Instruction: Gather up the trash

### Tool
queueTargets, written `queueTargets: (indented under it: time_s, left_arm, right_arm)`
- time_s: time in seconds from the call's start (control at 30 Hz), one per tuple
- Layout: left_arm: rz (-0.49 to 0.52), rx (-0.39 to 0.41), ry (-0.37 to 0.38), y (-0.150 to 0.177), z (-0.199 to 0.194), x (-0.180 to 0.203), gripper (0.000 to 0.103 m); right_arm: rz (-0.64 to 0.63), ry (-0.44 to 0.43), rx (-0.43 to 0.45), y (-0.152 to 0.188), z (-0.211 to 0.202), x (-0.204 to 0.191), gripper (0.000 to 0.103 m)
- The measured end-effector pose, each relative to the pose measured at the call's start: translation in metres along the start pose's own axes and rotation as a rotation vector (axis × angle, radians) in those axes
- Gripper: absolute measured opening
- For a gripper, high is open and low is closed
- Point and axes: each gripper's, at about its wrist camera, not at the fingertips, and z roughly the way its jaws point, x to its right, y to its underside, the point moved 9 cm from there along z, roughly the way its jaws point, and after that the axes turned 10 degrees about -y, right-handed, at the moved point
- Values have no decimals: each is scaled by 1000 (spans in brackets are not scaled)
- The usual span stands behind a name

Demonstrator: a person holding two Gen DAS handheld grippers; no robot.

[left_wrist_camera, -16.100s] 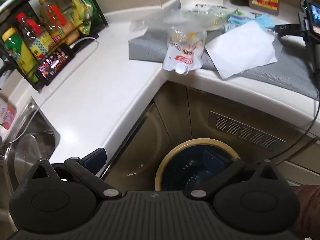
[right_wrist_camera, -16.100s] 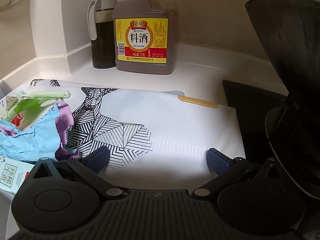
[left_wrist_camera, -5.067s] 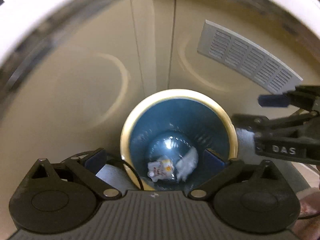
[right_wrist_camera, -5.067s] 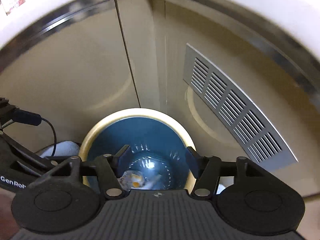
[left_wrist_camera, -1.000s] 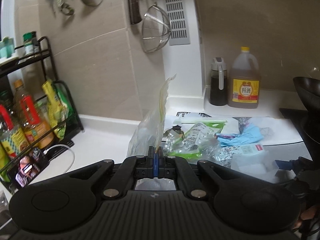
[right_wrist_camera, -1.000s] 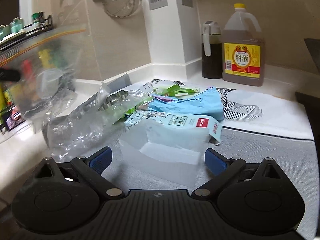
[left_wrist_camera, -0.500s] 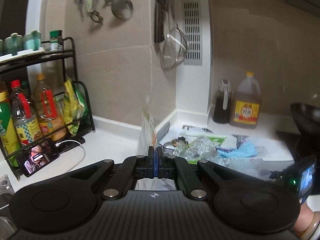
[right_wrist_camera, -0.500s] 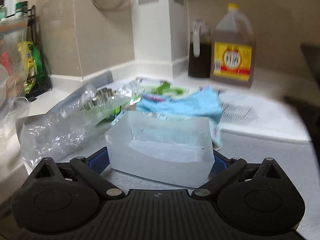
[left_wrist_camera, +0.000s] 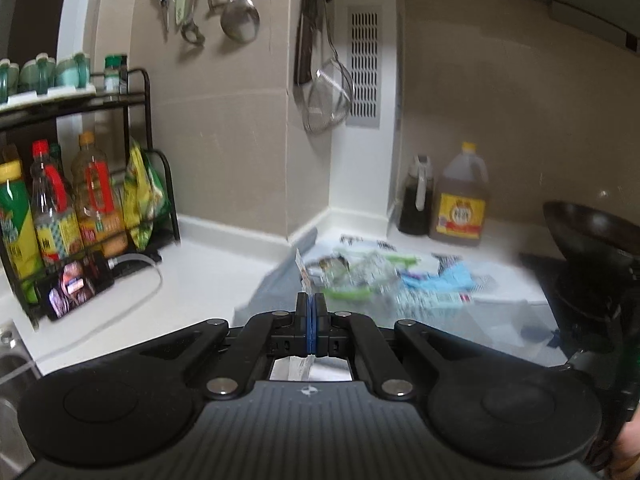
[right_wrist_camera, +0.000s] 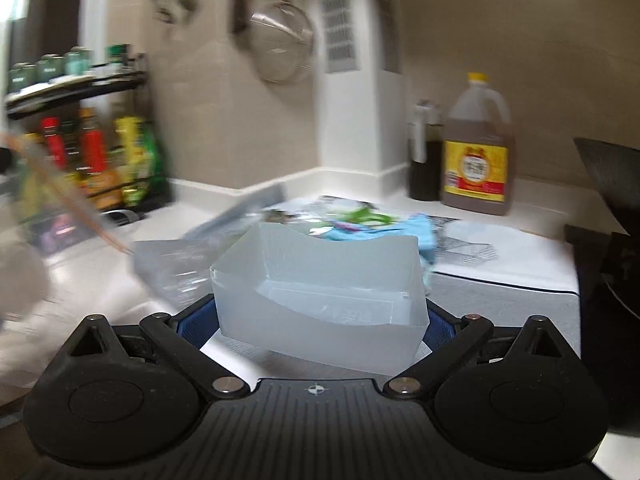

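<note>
Left gripper clenched on thin clear plastic bag, edge sticking up at 12 o'clock. Right gripper grasped translucent plastic box across long axis, lifted off table. Remaining trash pile lay at 12 o'clock, right fingers nearer.
</note>
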Motion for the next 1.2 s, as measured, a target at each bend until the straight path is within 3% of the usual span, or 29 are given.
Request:
queueTargets:
  time_s: [0.33, 0.67, 0.9, 1.2]
  left_arm:
    - [-2, -110, -30, 74, -41, -19, 0]
    - [8, -82, -87, 68, -90, -56, 0]
    - [-12, -161, -30, 119, -60, -21, 0]
    - [-85, -275, 48, 181, -11, 1, 0]
  right_arm:
    - [-88, -216, -76, 34, -50, -77, 100]
    - [-89, -277, -180, 74, -42, -113, 100]
    - [-131, -291, -224, 92, -41, -120, 100]
    - [-161, -235, -292, 115, -28, -110, 100]
